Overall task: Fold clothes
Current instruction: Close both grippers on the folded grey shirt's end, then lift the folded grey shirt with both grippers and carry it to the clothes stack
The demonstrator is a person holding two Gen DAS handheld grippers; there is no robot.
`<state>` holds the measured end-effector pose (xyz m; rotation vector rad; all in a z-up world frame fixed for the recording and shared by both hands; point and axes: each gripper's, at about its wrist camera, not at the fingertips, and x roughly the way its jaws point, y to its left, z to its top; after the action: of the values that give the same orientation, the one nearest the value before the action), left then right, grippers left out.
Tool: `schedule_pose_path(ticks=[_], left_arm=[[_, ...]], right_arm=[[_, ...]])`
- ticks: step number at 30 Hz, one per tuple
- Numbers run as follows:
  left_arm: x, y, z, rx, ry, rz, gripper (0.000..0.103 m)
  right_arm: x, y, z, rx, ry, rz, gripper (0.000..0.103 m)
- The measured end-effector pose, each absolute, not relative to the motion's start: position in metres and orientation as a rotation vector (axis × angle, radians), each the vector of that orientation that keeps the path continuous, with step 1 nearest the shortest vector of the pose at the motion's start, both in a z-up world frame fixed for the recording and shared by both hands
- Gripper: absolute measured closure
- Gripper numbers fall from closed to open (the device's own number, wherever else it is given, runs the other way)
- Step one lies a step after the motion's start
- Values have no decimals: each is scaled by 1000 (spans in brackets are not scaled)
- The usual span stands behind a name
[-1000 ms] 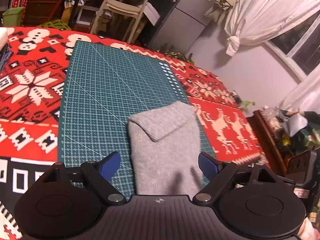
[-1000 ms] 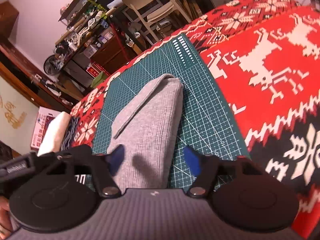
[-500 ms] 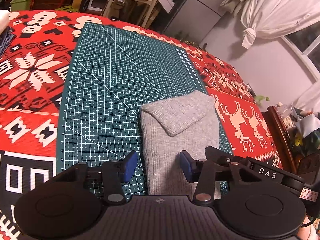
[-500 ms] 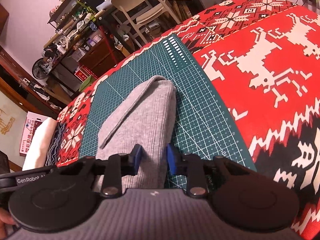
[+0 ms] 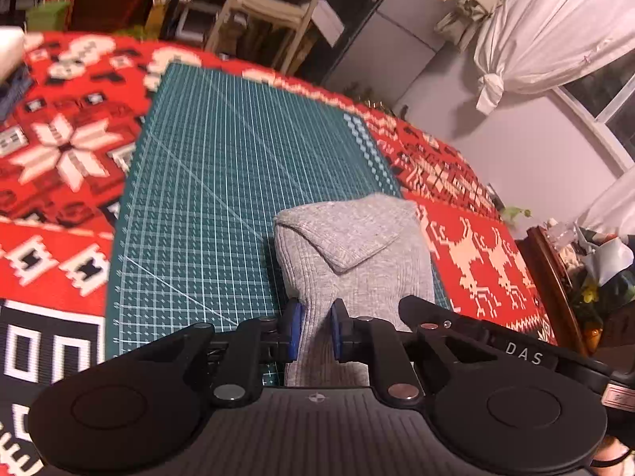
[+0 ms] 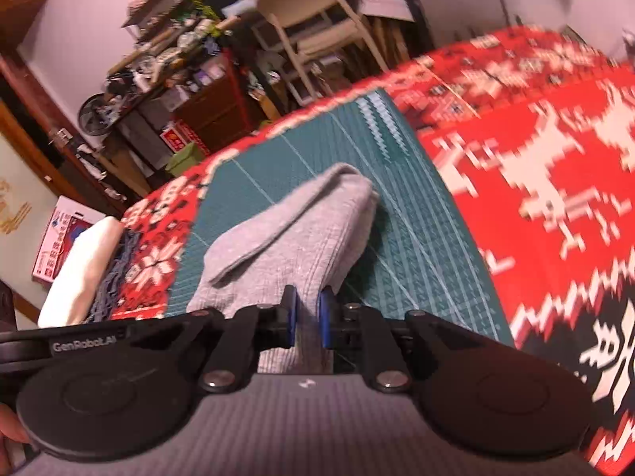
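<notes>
A folded grey knit garment (image 5: 353, 250) lies on the green cutting mat (image 5: 222, 182), its near end raised off the mat. My left gripper (image 5: 315, 331) is shut on the near edge of the grey garment, cloth pinched between its blue pads. In the right wrist view the same grey garment (image 6: 285, 238) slopes up from the mat (image 6: 412, 238) toward me. My right gripper (image 6: 307, 323) is shut on that near edge too. The other gripper's black body (image 5: 496, 341) shows at the right of the left wrist view.
The mat rests on a red, white and black patterned cloth (image 5: 59, 150). A stack of folded clothes, white on top (image 6: 79, 265), sits left of the mat. A pale chair (image 6: 313, 35), cluttered shelves (image 6: 166, 51) and a white curtain (image 5: 535, 35) stand beyond the table.
Both grippers went from wide open to shut on the garment's near edge. The near end has lifted from the mat and the garment bunches upward.
</notes>
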<state>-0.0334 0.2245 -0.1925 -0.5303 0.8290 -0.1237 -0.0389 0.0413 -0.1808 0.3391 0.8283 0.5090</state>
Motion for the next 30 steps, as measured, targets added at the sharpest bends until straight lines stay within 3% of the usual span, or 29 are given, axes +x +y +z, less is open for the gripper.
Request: schedule_pose_path(ticks=[7, 17, 24, 30], left_arm=[[-56, 249, -160, -533, 716, -59, 89], [-80, 366, -92, -512, 596, 97, 89], [-77, 456, -64, -454, 603, 183, 89], [-75, 512, -73, -459, 651, 233, 89]], right_arm=[[-35, 81, -132, 318, 771, 629, 91], [-21, 214, -64, 301, 727, 827, 91], [-10, 308, -58, 337, 776, 869, 91], [-3, 360, -79, 331, 828, 865, 91]])
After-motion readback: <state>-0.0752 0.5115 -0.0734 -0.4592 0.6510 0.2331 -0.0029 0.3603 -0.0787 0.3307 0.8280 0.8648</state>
